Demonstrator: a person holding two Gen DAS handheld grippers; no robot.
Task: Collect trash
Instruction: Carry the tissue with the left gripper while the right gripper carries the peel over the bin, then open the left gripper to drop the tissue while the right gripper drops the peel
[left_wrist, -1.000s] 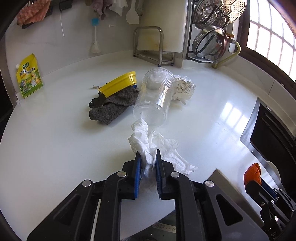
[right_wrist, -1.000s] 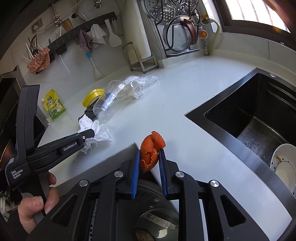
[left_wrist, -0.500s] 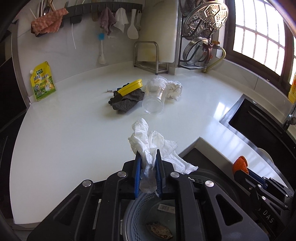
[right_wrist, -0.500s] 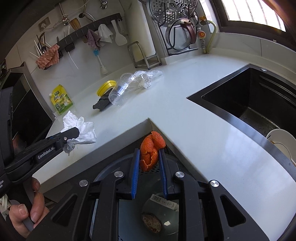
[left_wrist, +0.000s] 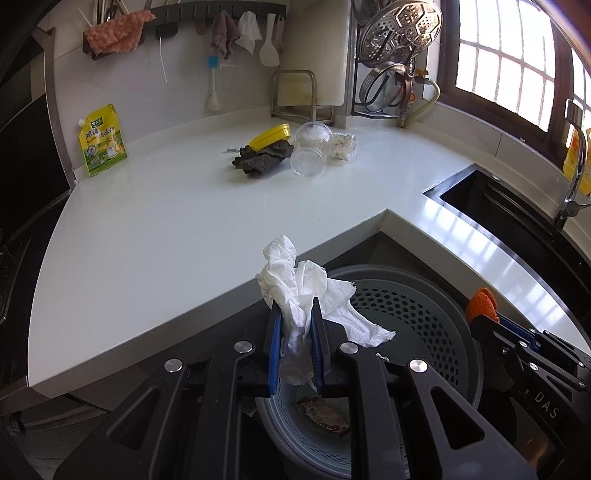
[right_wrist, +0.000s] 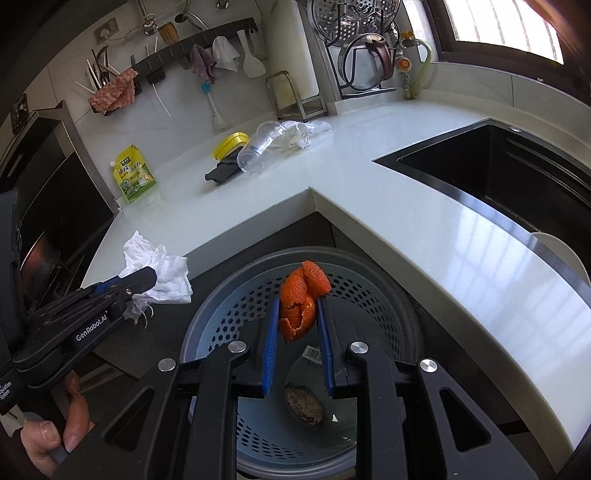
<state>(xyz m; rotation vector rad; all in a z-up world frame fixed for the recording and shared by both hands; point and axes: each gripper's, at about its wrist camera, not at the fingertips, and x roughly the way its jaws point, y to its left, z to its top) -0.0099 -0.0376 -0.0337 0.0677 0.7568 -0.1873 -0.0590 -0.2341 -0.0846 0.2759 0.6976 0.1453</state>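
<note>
White L-shaped countertop (left_wrist: 177, 221) up far, round grey perforated trash bin (right_wrist: 373, 295) down near in its corner. Left gripper (left_wrist: 295, 332) is clamped on a crumpled white paper tissue (left_wrist: 295, 280) at the bin's left rim; right gripper (right_wrist: 297, 321) pinches an orange peel (right_wrist: 301, 295) right over the bin.

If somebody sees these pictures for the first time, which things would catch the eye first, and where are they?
First, the bright orange peel, pinched in the right hand-held gripper above the grey perforated bin. Next, the crumpled white tissue, clamped in the left hand-held gripper over the bin's rim. Further back on the white counter lies a clear plastic cup on its side beside a yellow lid.
</note>
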